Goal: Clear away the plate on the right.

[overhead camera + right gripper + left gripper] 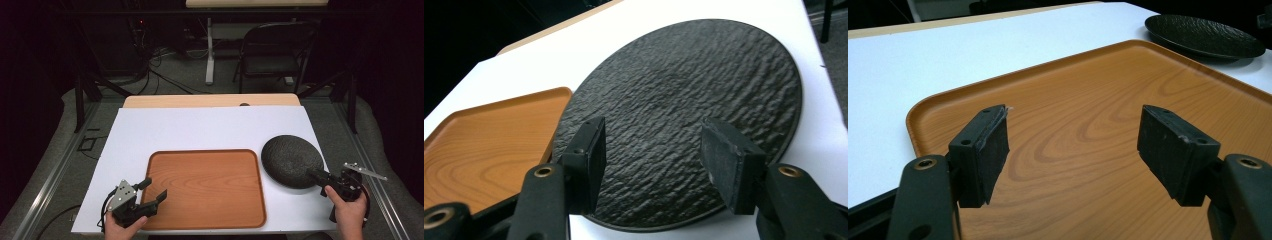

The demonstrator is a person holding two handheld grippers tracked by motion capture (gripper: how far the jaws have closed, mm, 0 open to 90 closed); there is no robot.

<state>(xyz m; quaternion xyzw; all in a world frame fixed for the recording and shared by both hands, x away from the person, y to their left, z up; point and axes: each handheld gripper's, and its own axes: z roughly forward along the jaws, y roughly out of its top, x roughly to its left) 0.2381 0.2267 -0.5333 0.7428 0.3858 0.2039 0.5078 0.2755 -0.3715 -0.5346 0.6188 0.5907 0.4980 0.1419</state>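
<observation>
A wooden tray (207,187) with a raised rim lies empty on the white table cover, near the front edge. To its right rests a round black plate (292,160) with a rough, pebbled surface. My left gripper (154,189) is open, its jaws spread above the tray's front-left corner (928,112); nothing is between them. My right gripper (316,175) is open too, pointing at the plate's near-right rim, with the plate's surface (684,100) showing between its jaws. The tray's edge (499,125) lies just left of the plate.
The white cover (210,127) spreads bare behind the tray, with a wood table strip (210,100) beyond it. A dark folding chair (272,52) and cables sit on the floor past the table. Metal rails run along both sides.
</observation>
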